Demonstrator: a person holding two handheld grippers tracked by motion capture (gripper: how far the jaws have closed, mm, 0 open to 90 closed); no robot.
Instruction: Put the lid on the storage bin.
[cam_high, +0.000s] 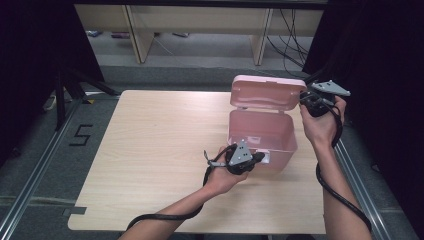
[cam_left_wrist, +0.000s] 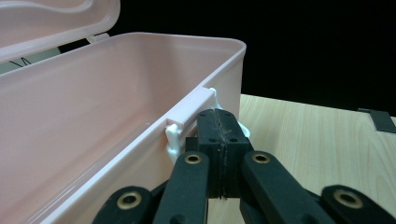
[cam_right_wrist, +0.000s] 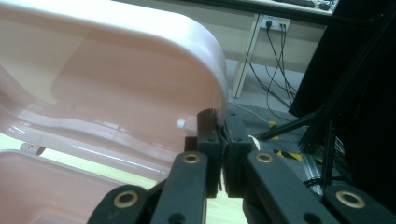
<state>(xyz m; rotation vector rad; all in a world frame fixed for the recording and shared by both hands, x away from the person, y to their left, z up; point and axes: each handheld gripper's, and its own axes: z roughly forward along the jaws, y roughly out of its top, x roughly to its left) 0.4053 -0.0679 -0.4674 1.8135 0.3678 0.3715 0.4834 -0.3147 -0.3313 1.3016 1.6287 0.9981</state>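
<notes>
A pink plastic box (cam_high: 280, 150) stands on the right half of the wooden table (cam_high: 160, 150) with its hinged lid (cam_high: 267, 92) raised upright. My left gripper (cam_high: 259, 158) is at the box's front wall. In the left gripper view its jaws are pressed together at the left gripper's tip (cam_left_wrist: 219, 119), against the white latch (cam_left_wrist: 173, 137) under the box rim (cam_left_wrist: 140, 39). Whether the latch is pinched I cannot tell. My right gripper (cam_high: 303, 97) is at the lid's right end. In the right gripper view, the right gripper (cam_right_wrist: 220, 116) is shut on the edge of the lid (cam_right_wrist: 116, 70).
The box's inside (cam_left_wrist: 84, 126) looks bare. Light table surface (cam_left_wrist: 317, 140) lies beside the box. Beyond the table are wooden furniture legs (cam_high: 137, 35), cables (cam_high: 290, 45) and a black stand (cam_high: 70, 85) at the left. A metal rail (cam_high: 357, 185) runs along the table's right side.
</notes>
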